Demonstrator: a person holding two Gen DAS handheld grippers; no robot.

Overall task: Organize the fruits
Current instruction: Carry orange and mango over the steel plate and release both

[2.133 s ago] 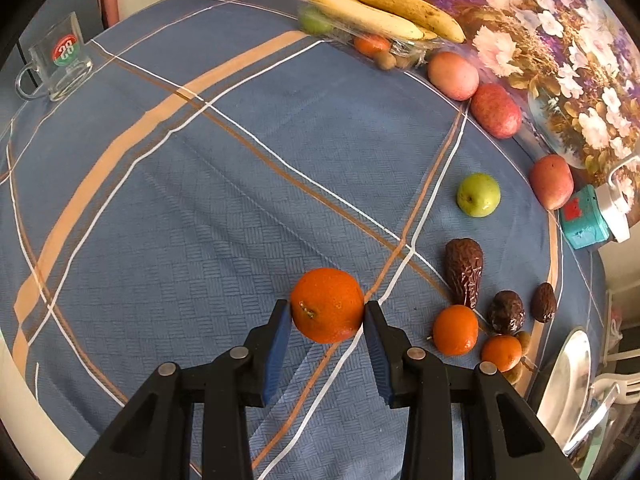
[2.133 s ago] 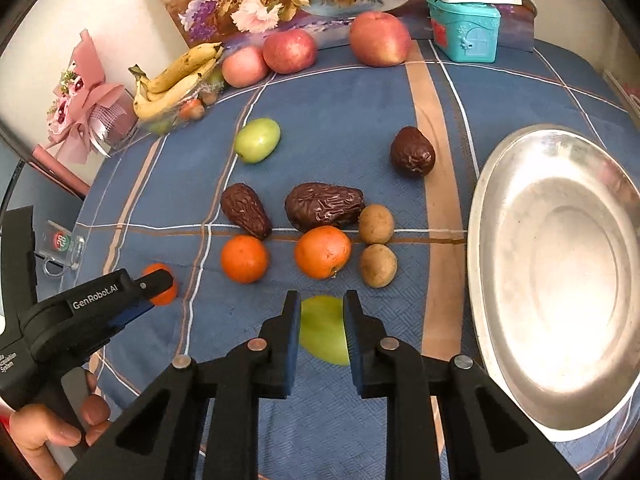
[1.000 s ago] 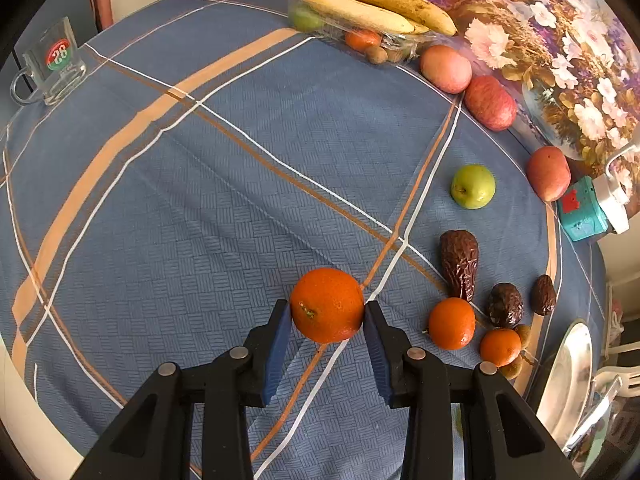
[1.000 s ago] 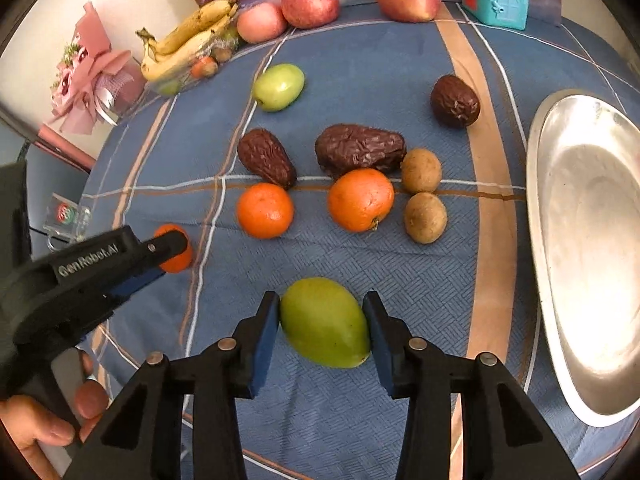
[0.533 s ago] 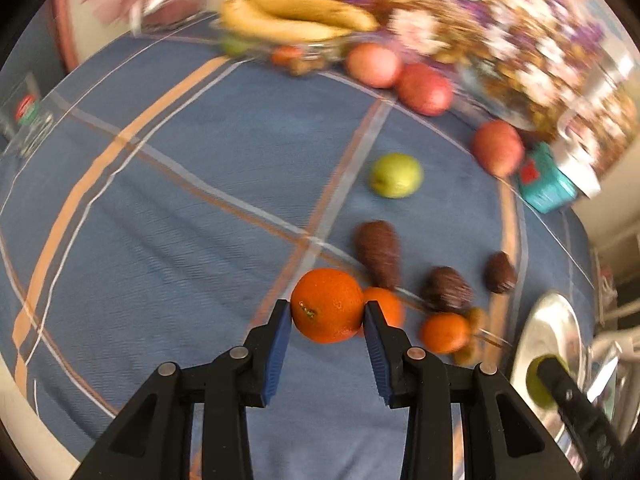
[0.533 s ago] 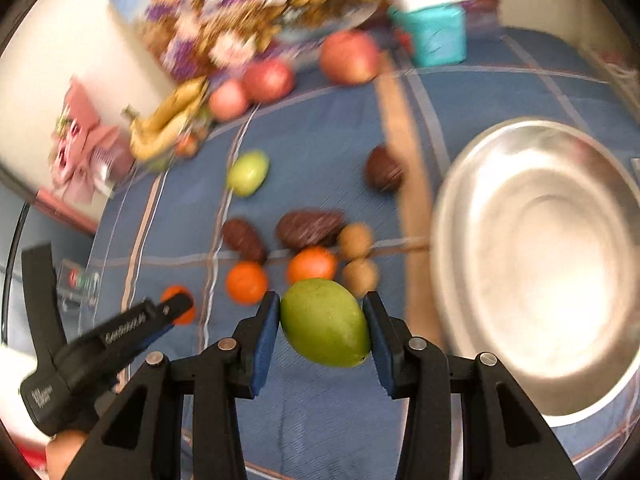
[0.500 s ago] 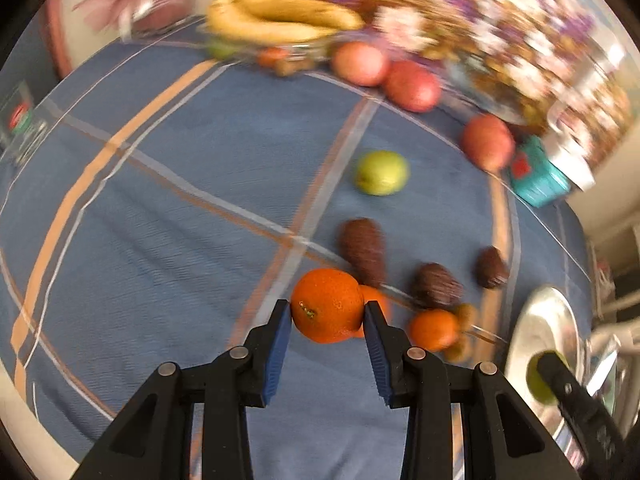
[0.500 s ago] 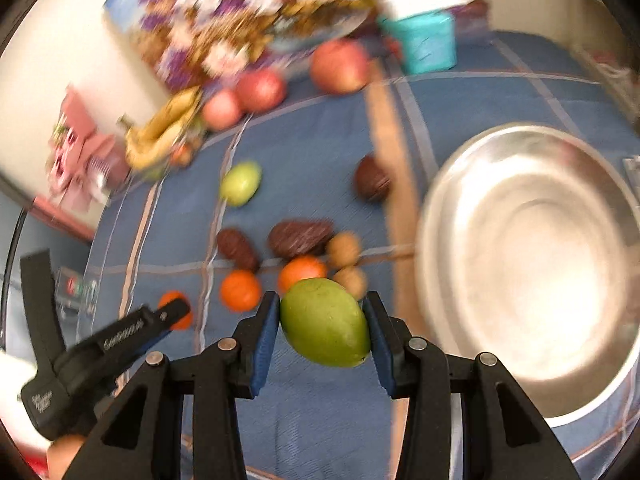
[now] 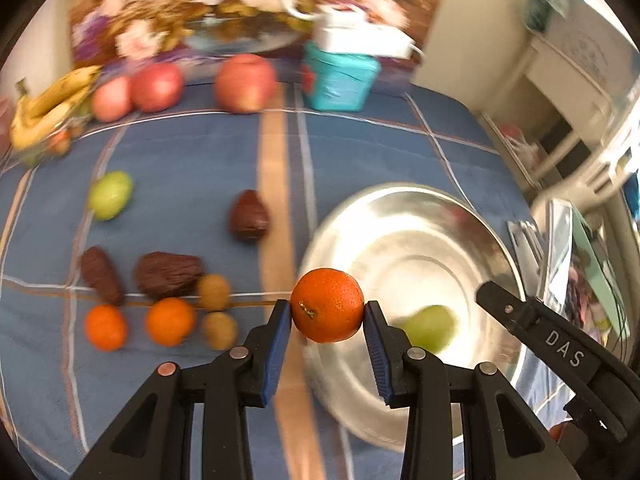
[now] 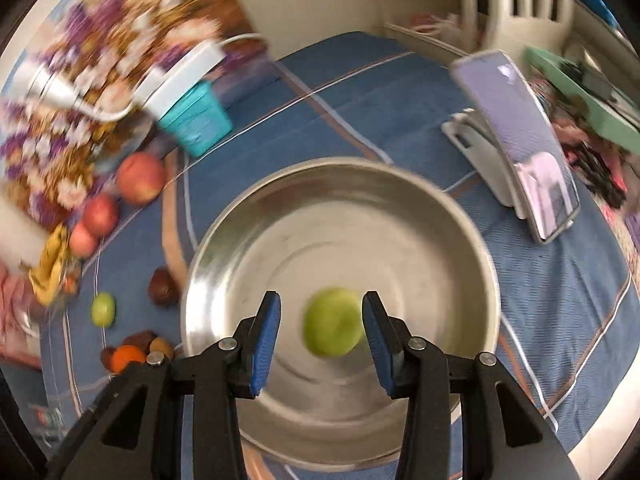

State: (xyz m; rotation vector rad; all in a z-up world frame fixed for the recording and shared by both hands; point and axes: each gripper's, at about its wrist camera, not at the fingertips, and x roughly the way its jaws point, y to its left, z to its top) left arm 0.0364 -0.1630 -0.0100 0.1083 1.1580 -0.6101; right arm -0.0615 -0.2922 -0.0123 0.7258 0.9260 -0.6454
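My left gripper is shut on an orange and holds it above the near left rim of the silver bowl. My right gripper is open over the silver bowl. A green mango lies blurred in the bowl between its fingers, free of the pads; it also shows in the left wrist view. The right gripper's black arm reaches in from the right. Two oranges, two kiwis and dark dates lie left of the bowl.
A green fruit, red apples, bananas and a teal box stand along the far side of the blue cloth. A phone on a white stand is right of the bowl.
My right gripper moved over the bowl, opened and let the green mango go into it. My left gripper carried the orange right to the bowl's rim.
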